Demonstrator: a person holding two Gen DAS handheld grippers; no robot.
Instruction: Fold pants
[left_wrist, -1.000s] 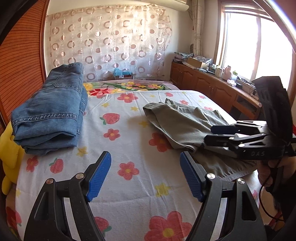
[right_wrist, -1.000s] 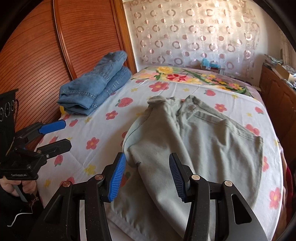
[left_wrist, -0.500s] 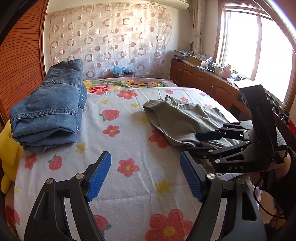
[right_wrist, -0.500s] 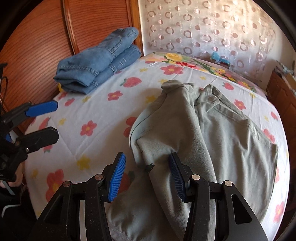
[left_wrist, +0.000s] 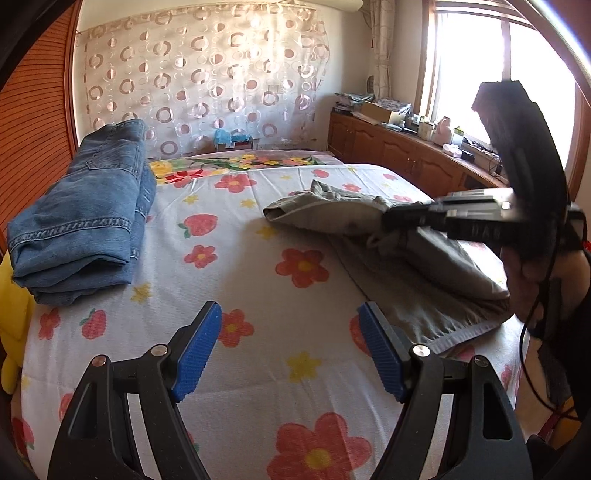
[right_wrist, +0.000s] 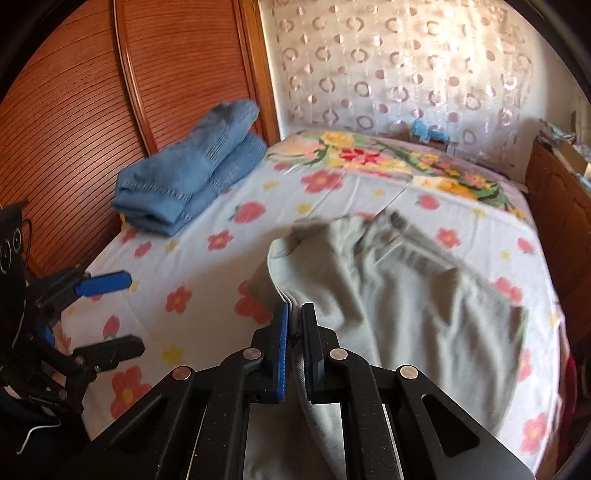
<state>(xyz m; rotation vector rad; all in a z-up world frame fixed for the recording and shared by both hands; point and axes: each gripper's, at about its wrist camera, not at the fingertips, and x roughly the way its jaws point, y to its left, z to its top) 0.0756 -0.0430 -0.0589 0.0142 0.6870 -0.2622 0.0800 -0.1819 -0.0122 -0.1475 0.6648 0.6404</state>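
Grey-green pants (right_wrist: 399, 295) lie rumpled on the right half of the flowered bed. My right gripper (right_wrist: 293, 314) is shut on a fold of their near left edge and lifts it slightly. From the left wrist view the same pants (left_wrist: 332, 212) stretch across the right side, with the right gripper (left_wrist: 388, 218) clamped on a bunched fold. My left gripper (left_wrist: 290, 332) hovers open over the bare sheet, nothing between its blue pads. It also shows at the left edge of the right wrist view, the left gripper (right_wrist: 110, 314) still apart from the pants.
Folded blue jeans (left_wrist: 85, 221) are stacked at the bed's left side against a wooden slatted panel (right_wrist: 74, 110). A yellow soft item (left_wrist: 13, 314) sits below them. A wooden cabinet (left_wrist: 406, 158) with clutter runs under the window at right. A hand (left_wrist: 524, 273) holds the right gripper.
My right gripper has closed on the pants' near edge and raised it a little; before, its jaws stood open around the fold. The left gripper has stayed open in place.
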